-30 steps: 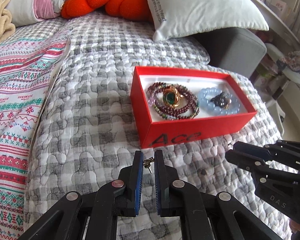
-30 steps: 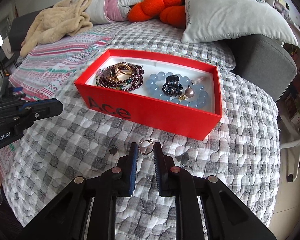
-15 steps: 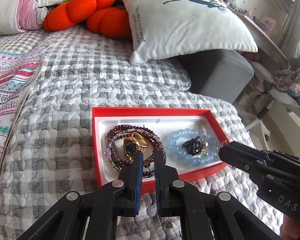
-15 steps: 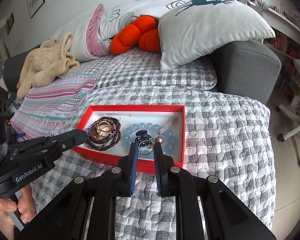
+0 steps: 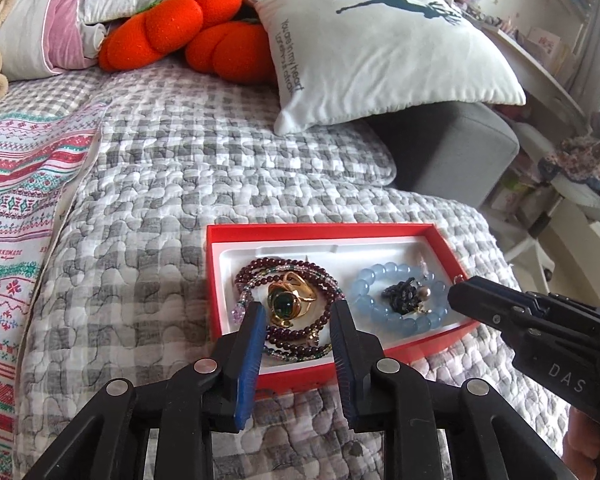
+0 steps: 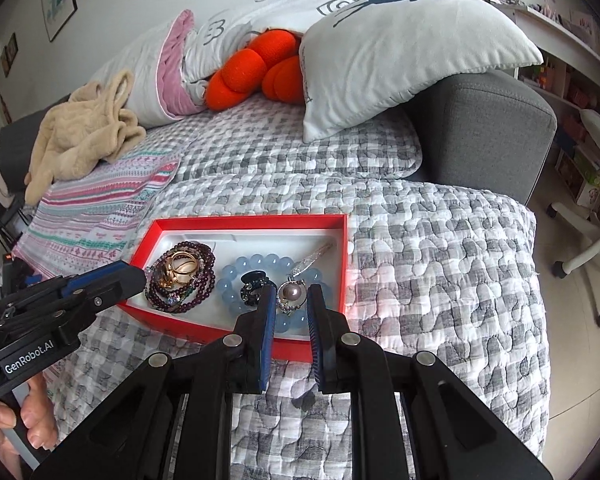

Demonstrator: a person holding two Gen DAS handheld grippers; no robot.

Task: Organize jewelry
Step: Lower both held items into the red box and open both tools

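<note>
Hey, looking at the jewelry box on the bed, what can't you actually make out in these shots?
- Left wrist view: near part of the dark red bead bracelet, behind the left gripper, whose jaws are opening.
- Right wrist view: near beads of the blue bracelet, behind the right gripper.
- Right wrist view: whether that gripper pinches the pearl piece.
- Both views: lettering on the red box front, behind fingers.

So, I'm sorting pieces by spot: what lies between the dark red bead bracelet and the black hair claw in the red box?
One side of the blue bead bracelet, shown in both wrist views.
</note>
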